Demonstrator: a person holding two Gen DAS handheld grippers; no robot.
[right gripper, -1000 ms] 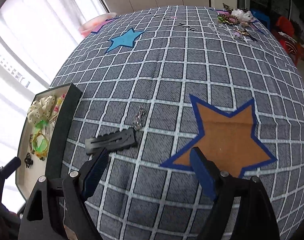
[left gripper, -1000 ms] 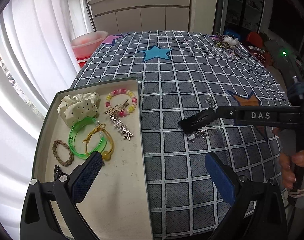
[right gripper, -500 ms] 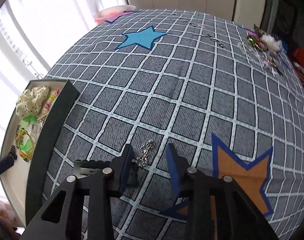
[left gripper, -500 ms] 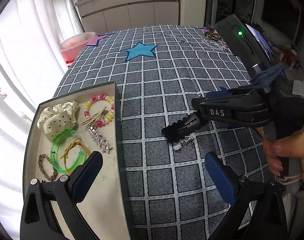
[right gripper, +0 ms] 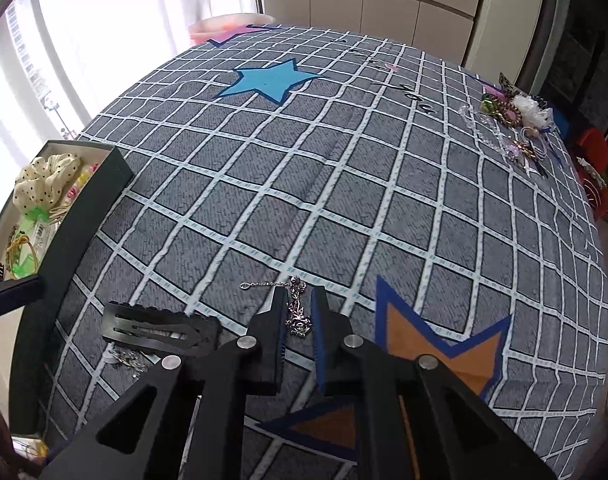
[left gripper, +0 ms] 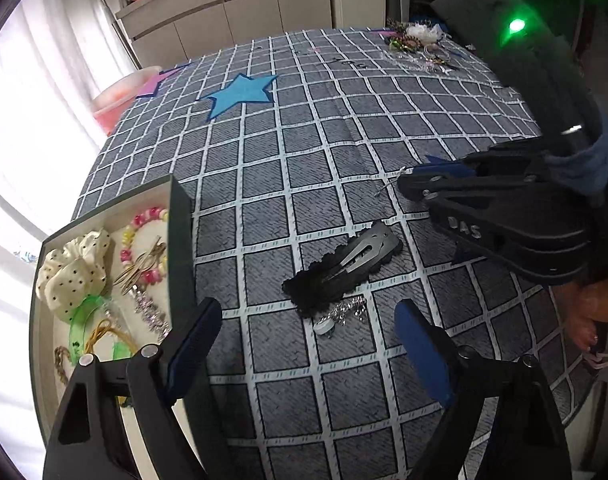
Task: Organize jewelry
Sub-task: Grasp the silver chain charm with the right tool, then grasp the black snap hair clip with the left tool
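Lying between the closing right gripper (right gripper: 298, 316) pads: silver chain (right gripper: 298, 318).

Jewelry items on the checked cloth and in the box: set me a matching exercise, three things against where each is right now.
Things:
1. silver chain
2. black hair clip
3. polka-dot scrunchie

Places:
A. inside the box
B. between the right gripper jaws
C. flat on the cloth, ahead of the open left gripper

Pairs: 1-B, 2-C, 3-A
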